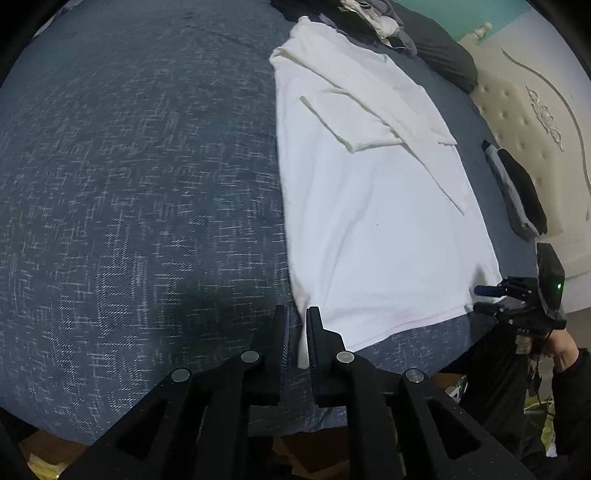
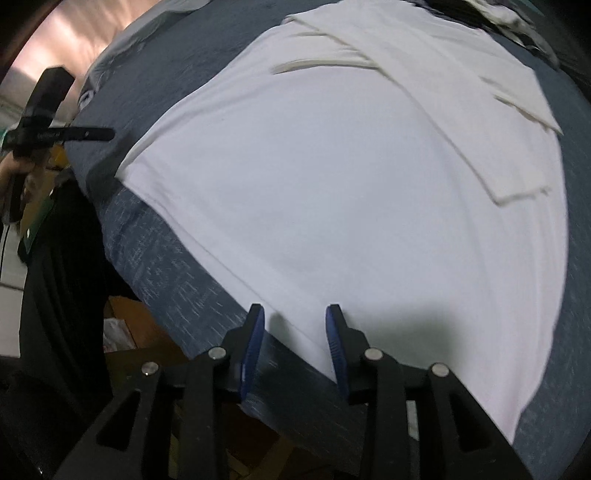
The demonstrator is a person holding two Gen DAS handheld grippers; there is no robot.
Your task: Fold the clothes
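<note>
Lying flat on the blue-grey bedspread (image 1: 129,177), the white T-shirt (image 1: 369,221) has both sleeves turned in over its chest; in the left wrist view it runs from 12 o'clock down to 5 o'clock, its hem nearest the camera. The left gripper (image 1: 297,317) sits at the hem's corner at 6 o'clock, its jaws drawn almost together with a strip of white cloth showing between them; whether they actually pinch it I cannot tell. The right gripper (image 2: 295,315) is at 6 o'clock in its own view, released, blue-padded fingers (image 2: 255,343) spread apart over the hem edge, where shirt meets bedspread; its shadow falls on the cloth just ahead. A heap of other clothes (image 1: 373,14) lies beyond the collar at 12 o'clock; a dark folded stack (image 1: 521,192) rests at 3 o'clock near the tufted cream headboard (image 1: 524,110).
</note>
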